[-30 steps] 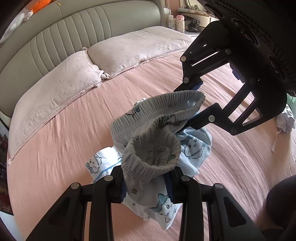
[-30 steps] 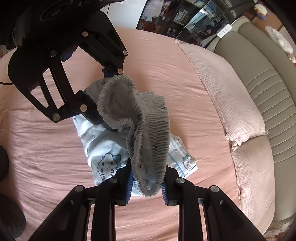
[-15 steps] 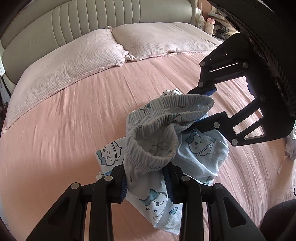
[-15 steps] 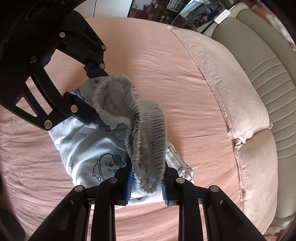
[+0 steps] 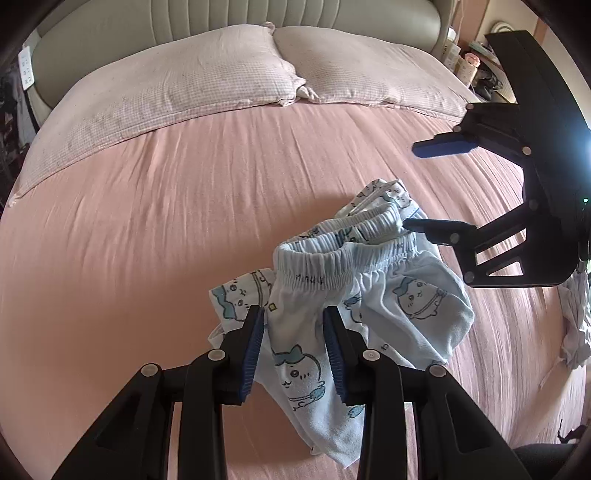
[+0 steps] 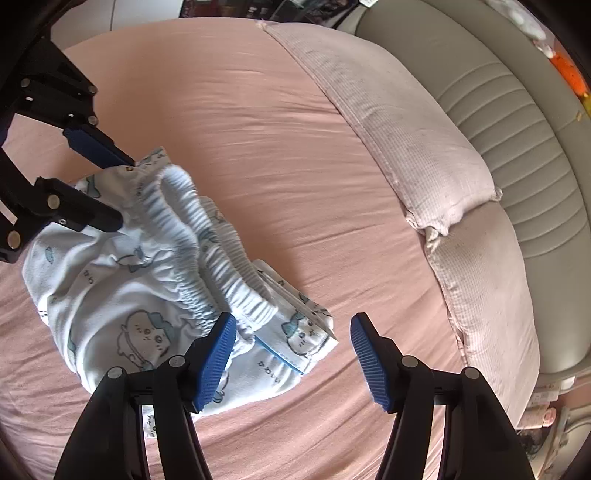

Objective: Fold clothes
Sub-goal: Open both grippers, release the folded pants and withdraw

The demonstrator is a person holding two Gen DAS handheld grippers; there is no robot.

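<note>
Left gripper (image 5: 295, 332) angled steeply down, pinching light-blue cartoon-print pyjama shorts (image 5: 369, 302) on pink bedsheet (image 5: 147, 221), right gripper (image 6: 291, 343) likewise tilted, jaws opening, waistband released.

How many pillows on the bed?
2, side by side along the headboard, their corners meeting: the left pillow and the right pillow. No others visible; the bed's near end is out of view.

A home bedroom: ahead of the tongs, a pink-sheeted bed (image 5: 184, 192), two pillows (image 5: 177, 85), padded headboard (image 5: 229, 14).
</note>
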